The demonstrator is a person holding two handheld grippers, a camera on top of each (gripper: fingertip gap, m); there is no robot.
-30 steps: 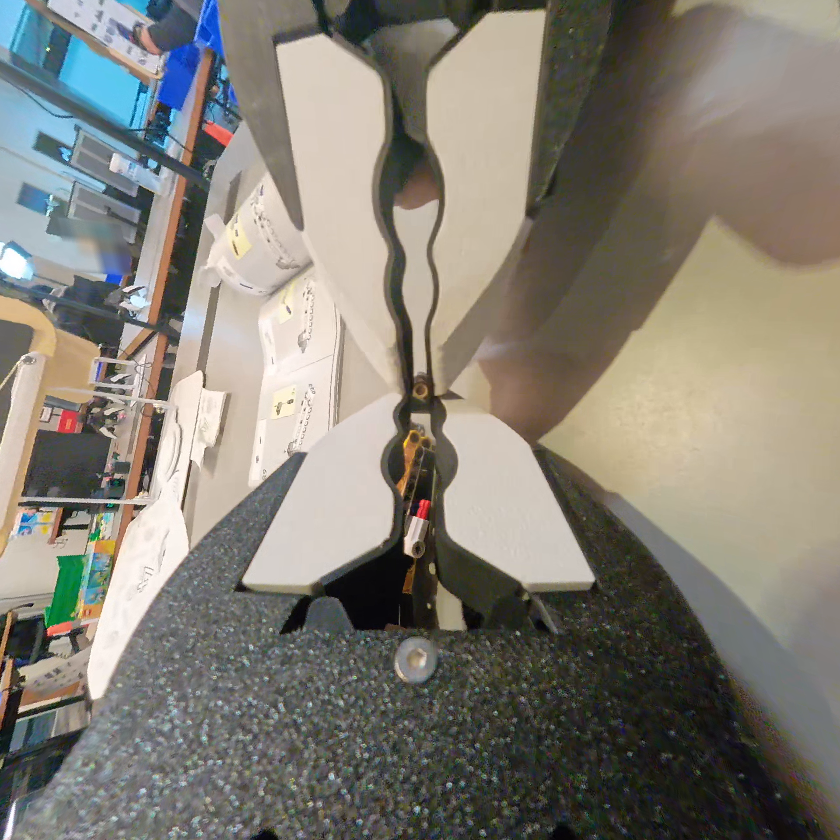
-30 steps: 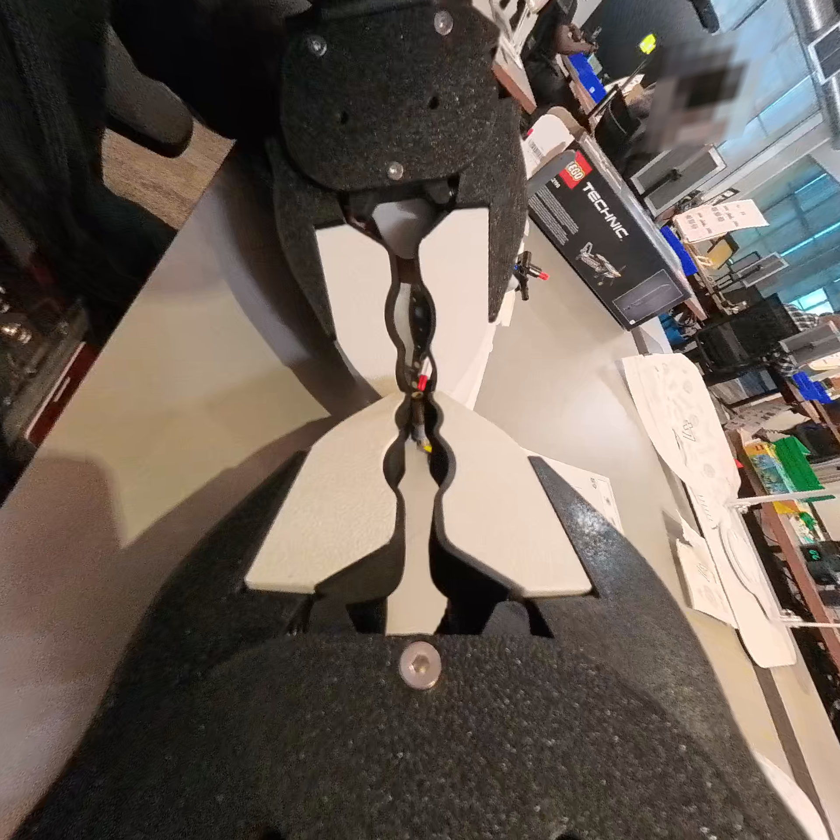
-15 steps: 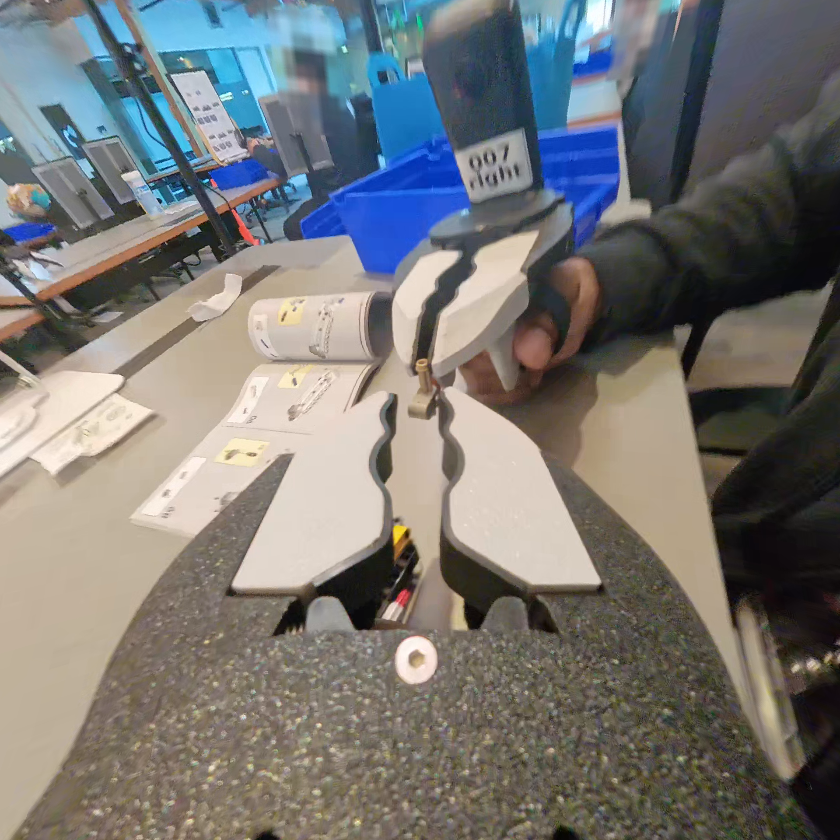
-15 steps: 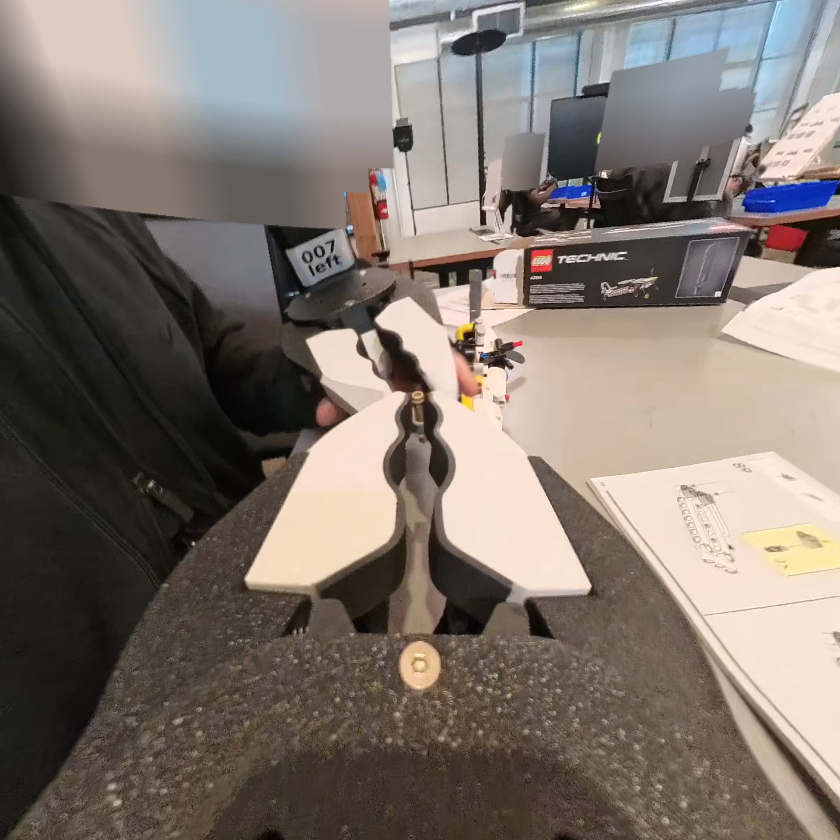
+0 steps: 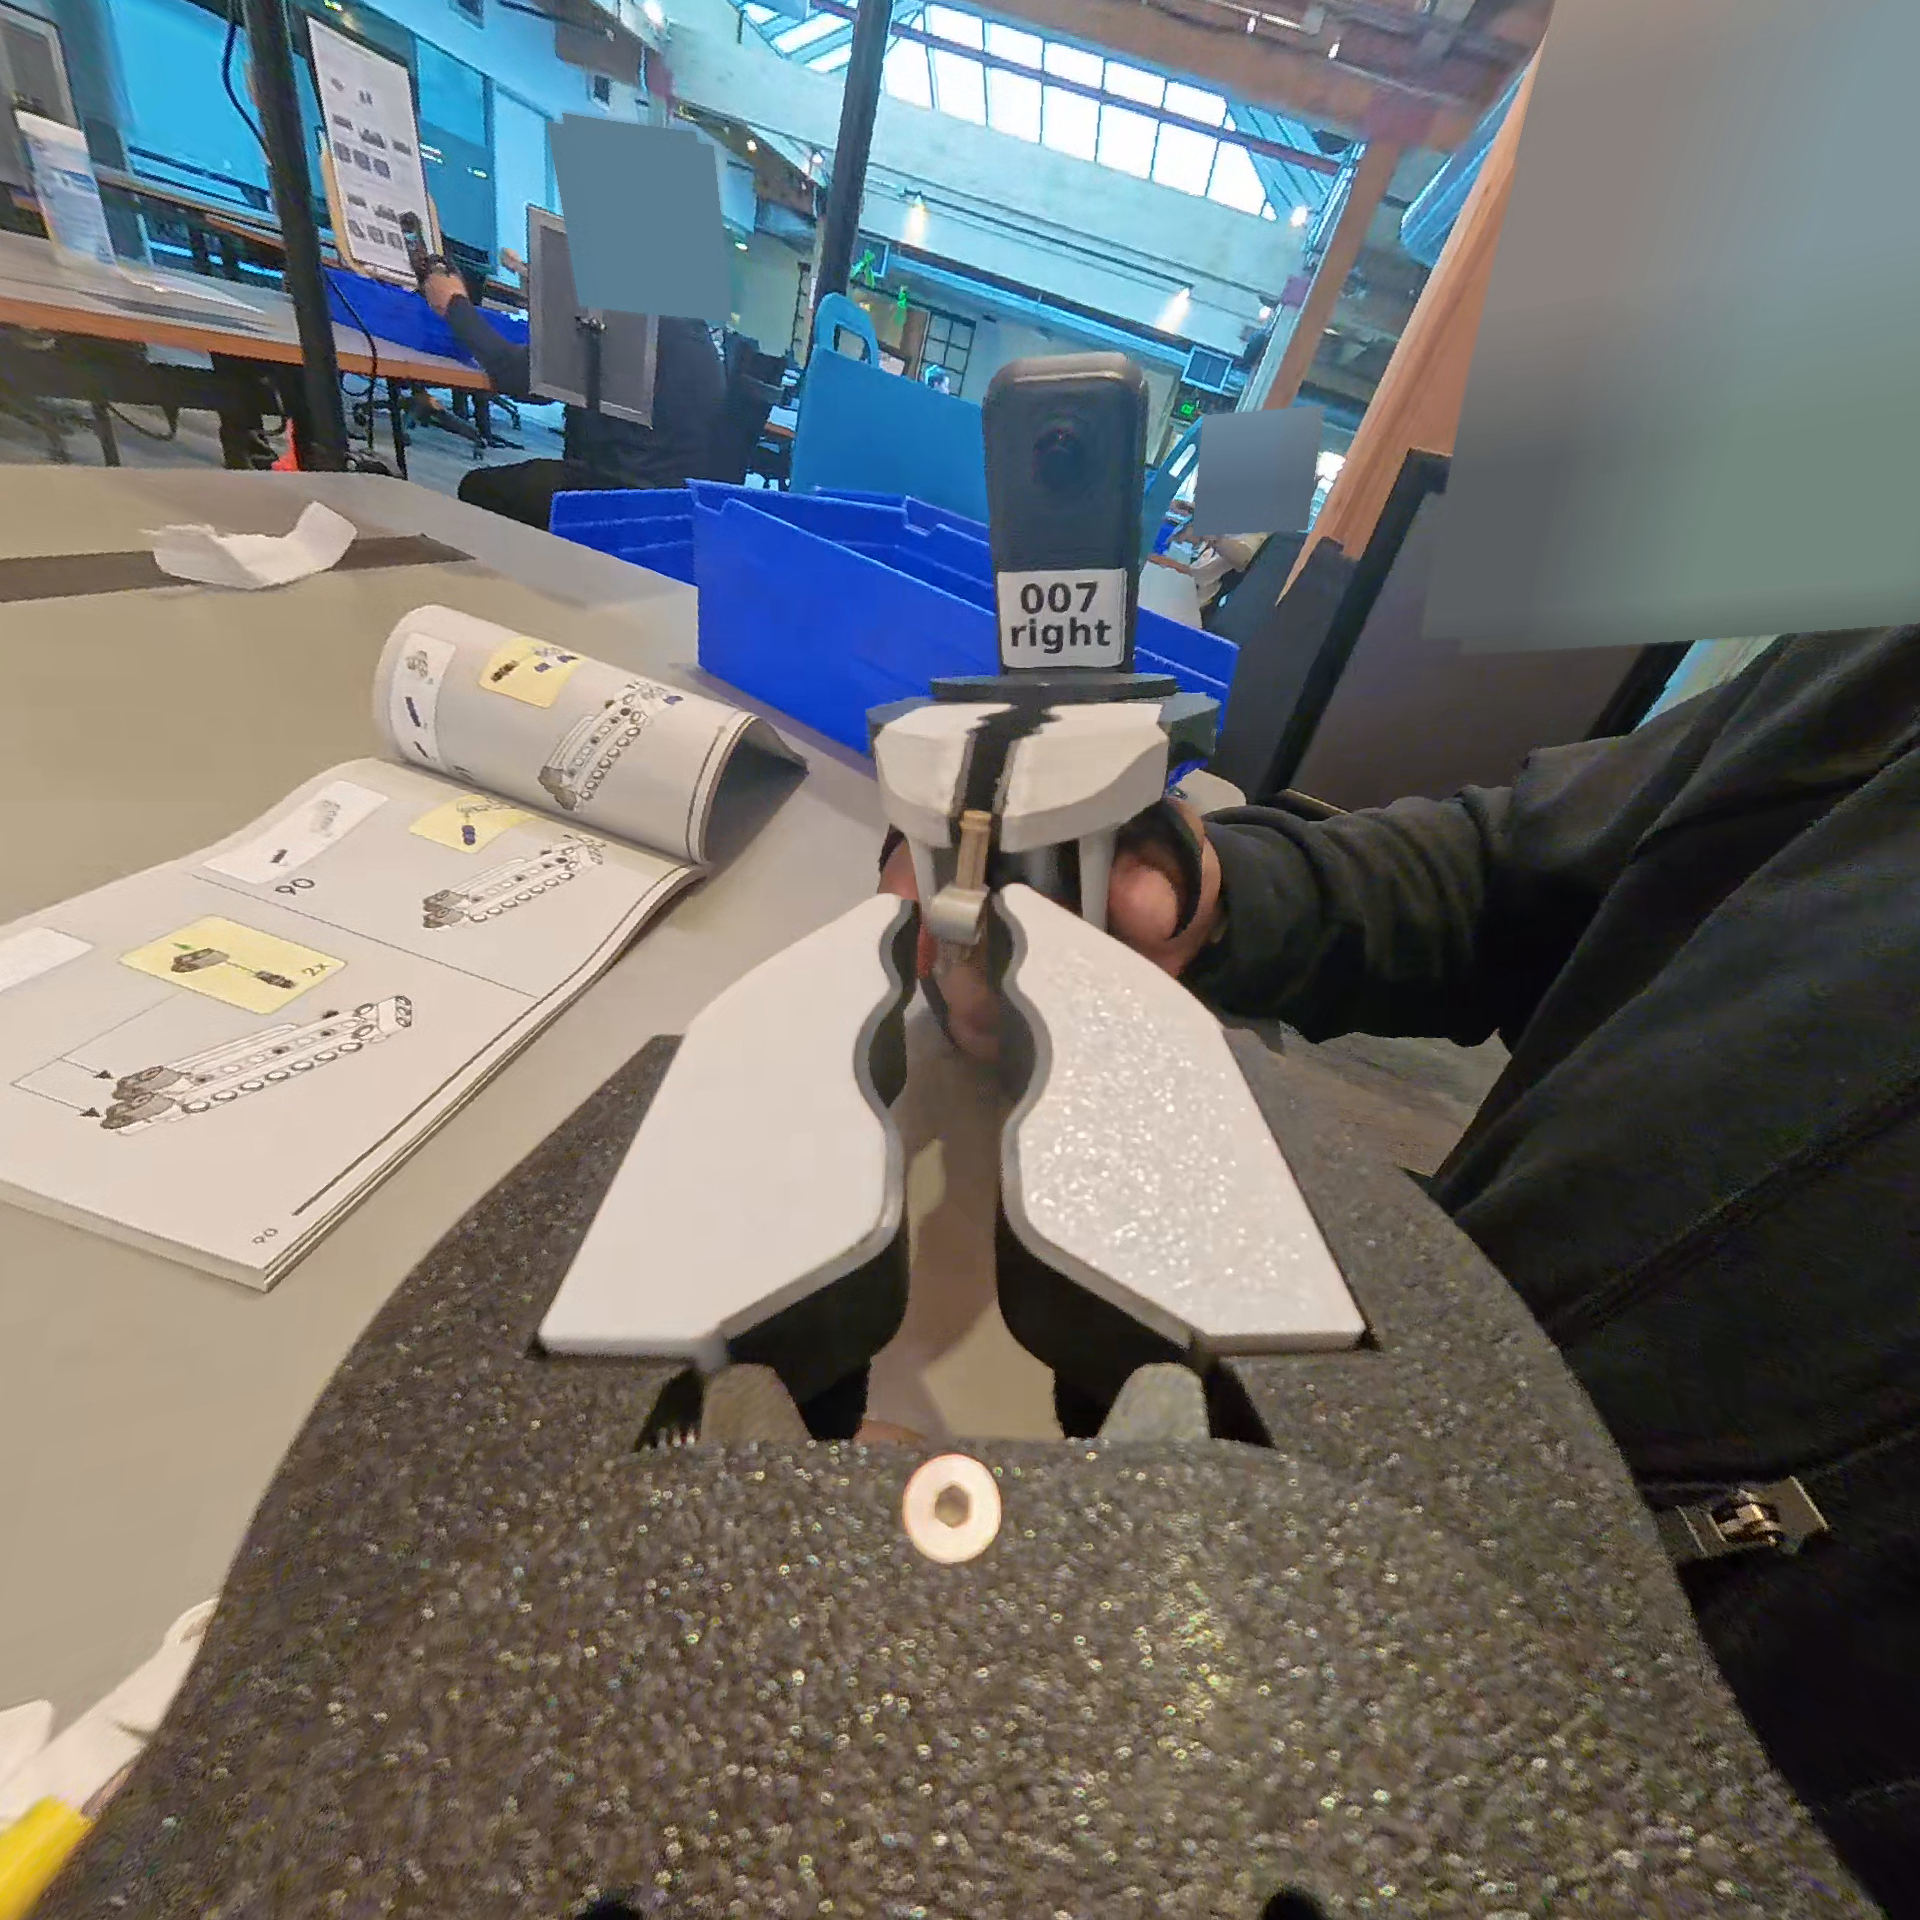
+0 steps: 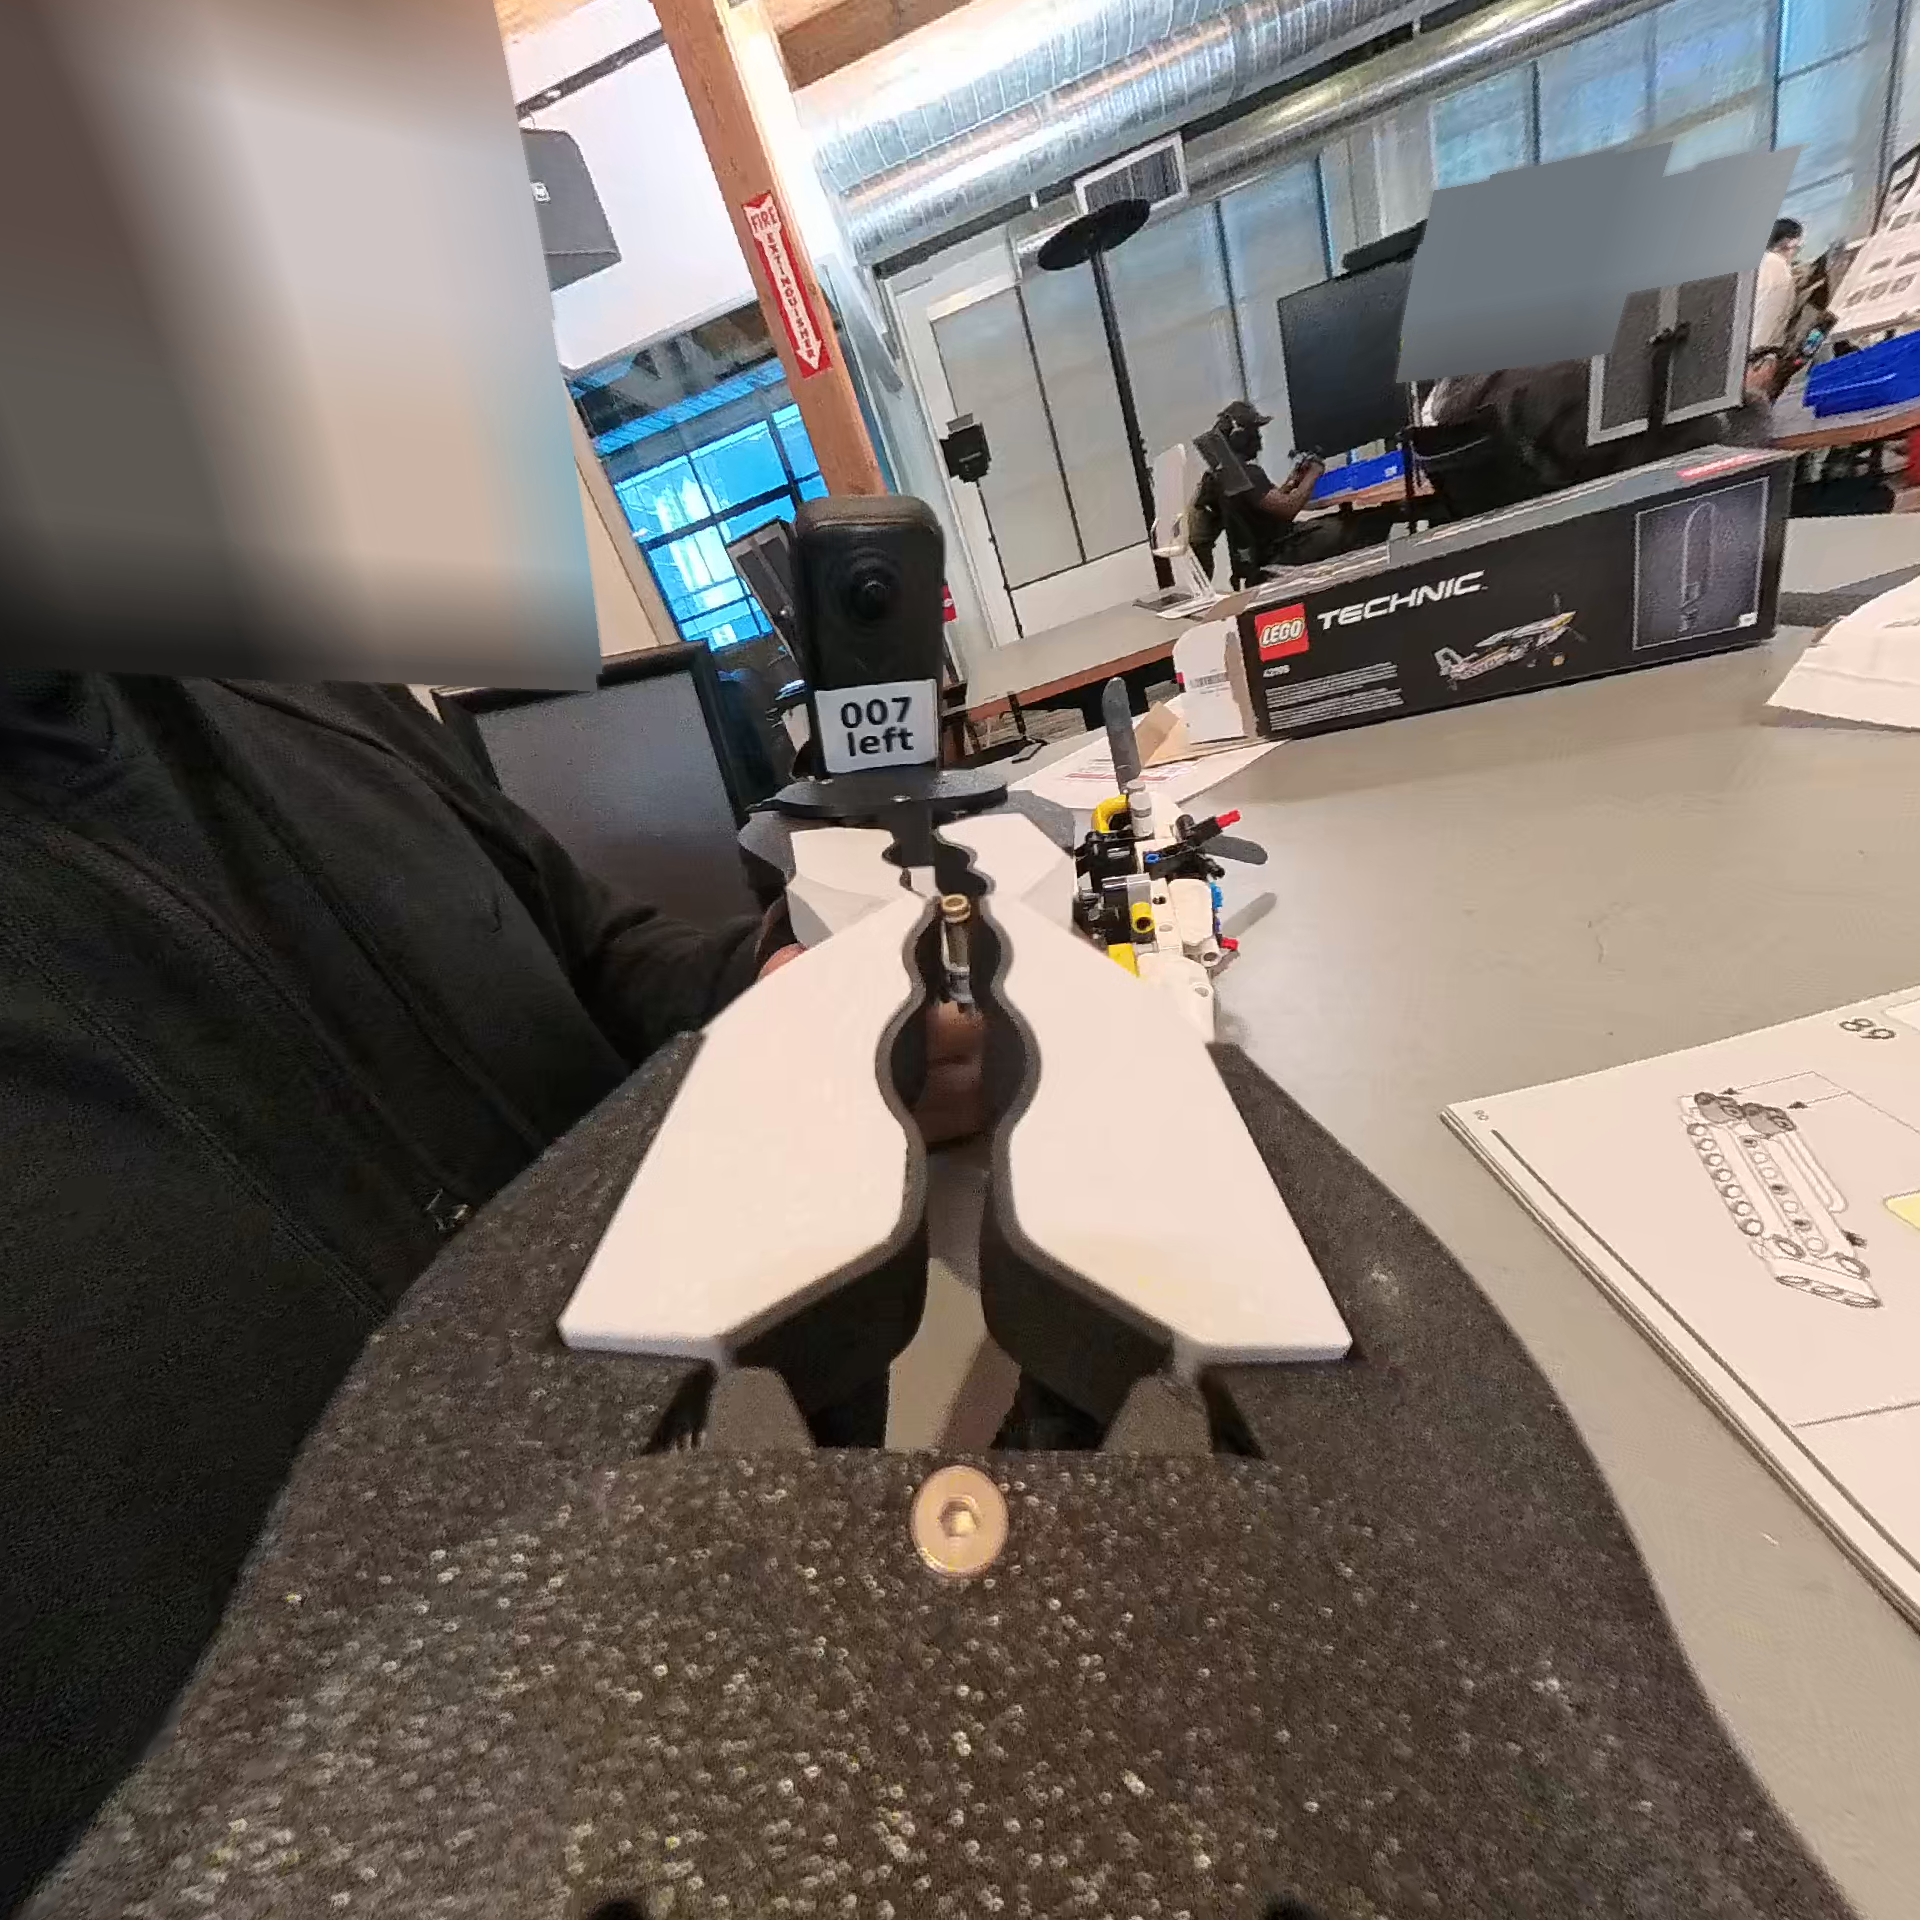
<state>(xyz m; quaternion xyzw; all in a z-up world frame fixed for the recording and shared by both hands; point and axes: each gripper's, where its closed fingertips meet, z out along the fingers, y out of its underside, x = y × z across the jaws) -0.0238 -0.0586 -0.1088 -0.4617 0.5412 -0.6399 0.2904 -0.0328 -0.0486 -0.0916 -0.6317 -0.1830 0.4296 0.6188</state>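
Bench (image 5: 156, 1351): open instruction booklet (image 5: 343, 966) near its front edge, blue bin (image 5: 831, 613) at the far edge. Part-built model (image 6: 1153, 904) stands by the person's edge.

Right hand-held gripper (image 6: 954, 914): nearly closed, tips pinching a tan pin (image 5: 974, 847) with a grey connector (image 5: 954, 914) on its end.

Left hand-held gripper (image 5: 951, 904): part open, tips flanking the connector, apparently not pressing it.
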